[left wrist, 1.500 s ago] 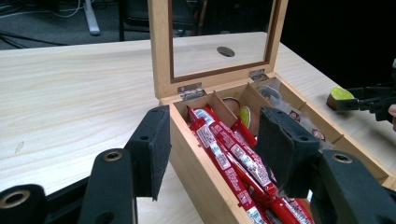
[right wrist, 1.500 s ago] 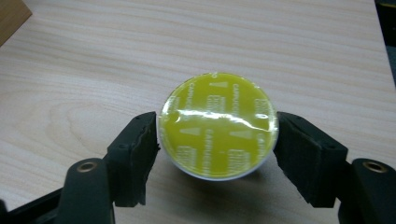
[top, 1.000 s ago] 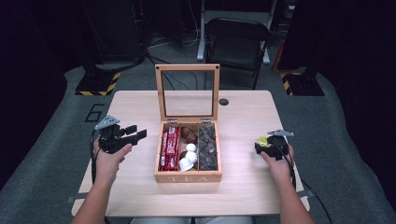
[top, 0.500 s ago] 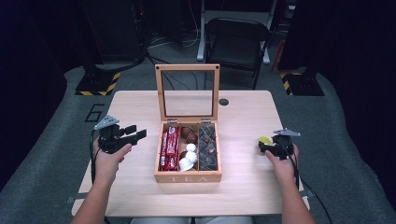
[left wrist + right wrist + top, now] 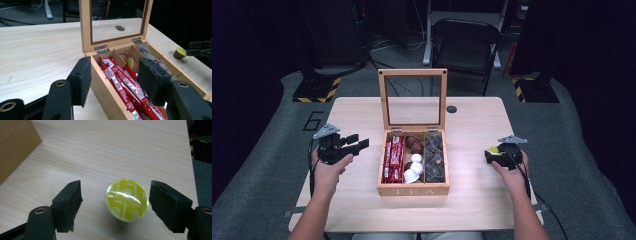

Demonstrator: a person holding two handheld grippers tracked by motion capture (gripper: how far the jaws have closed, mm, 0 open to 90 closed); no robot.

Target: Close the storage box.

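A: The yellow-lidded capsule stands on the wooden table, right of the tea box and well apart from it, near the table's right edge.

B: Is the right gripper holding it?

A: No. Seen from that gripper's own camera, the capsule sits between the two black pads, closer to the right one, with a clear gap on the left side. The jaws stand spread around it and have just been closing a little, but the pads do not press on it. Whether the right pad touches the lid's rim I cannot tell.

B: How does the capsule stand?

A: Upright, foil lid up. From the left gripper view it shows as a small brown cup with a yellow top on the bare wood, far right, just beside the tips of the right gripper.

B: And the left gripper?

A: It is held above the table left of the box, pointing toward it. Its jaws are apart with nothing between the pads.

B: The box itself?

A: Its glass-paned lid stands open at the far side. The left compartment holds red sachets; the middle one holds brown and white capsules; the right one holds dark packets.
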